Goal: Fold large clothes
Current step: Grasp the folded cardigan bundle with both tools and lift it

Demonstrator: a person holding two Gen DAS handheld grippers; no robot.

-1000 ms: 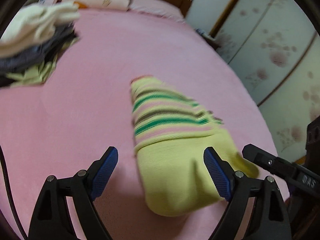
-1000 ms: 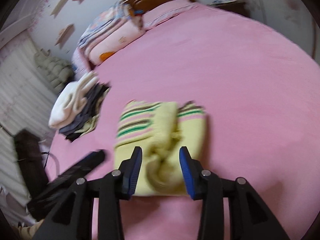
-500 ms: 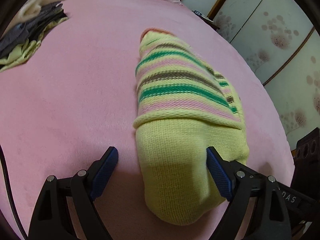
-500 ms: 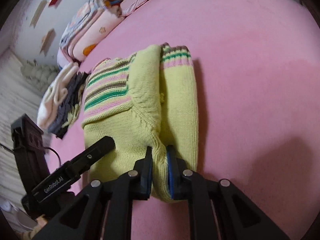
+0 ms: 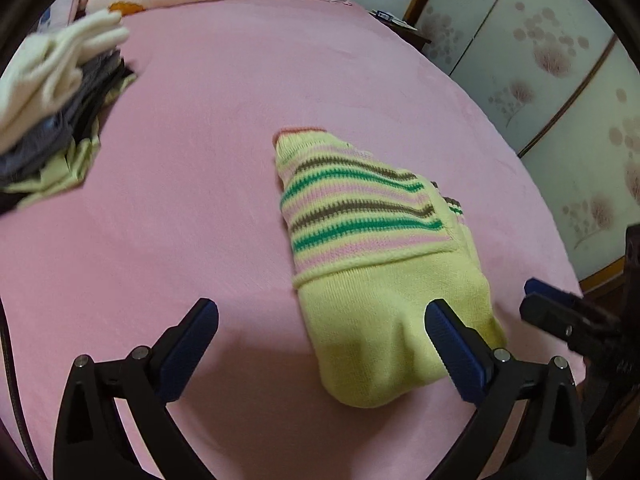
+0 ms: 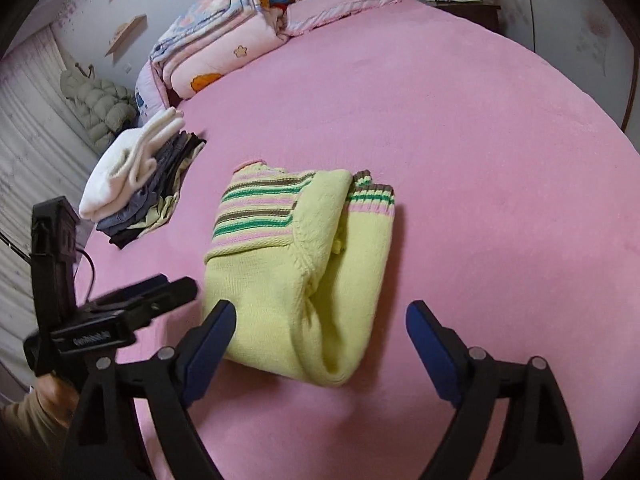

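Having just sprung apart, the right gripper (image 6: 320, 336) had released the folded yellow knit sweater with green, pink and brown stripes (image 6: 304, 264), which lay on the pink bedspread (image 6: 460, 140). The left gripper (image 5: 320, 344), widening too, held nothing. A stack of folded clothes (image 6: 136, 184) sat near the pillows.

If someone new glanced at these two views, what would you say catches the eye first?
The folded yellow sweater with green, pink and brown stripes, lying in the middle of the pink bed, draws the eye first. Both the left gripper and right gripper frame its near end with open jaws, gripping nothing; the right's jaws have just been opening. To the left sits a stack of folded clothes, with folded quilts by the headboard.
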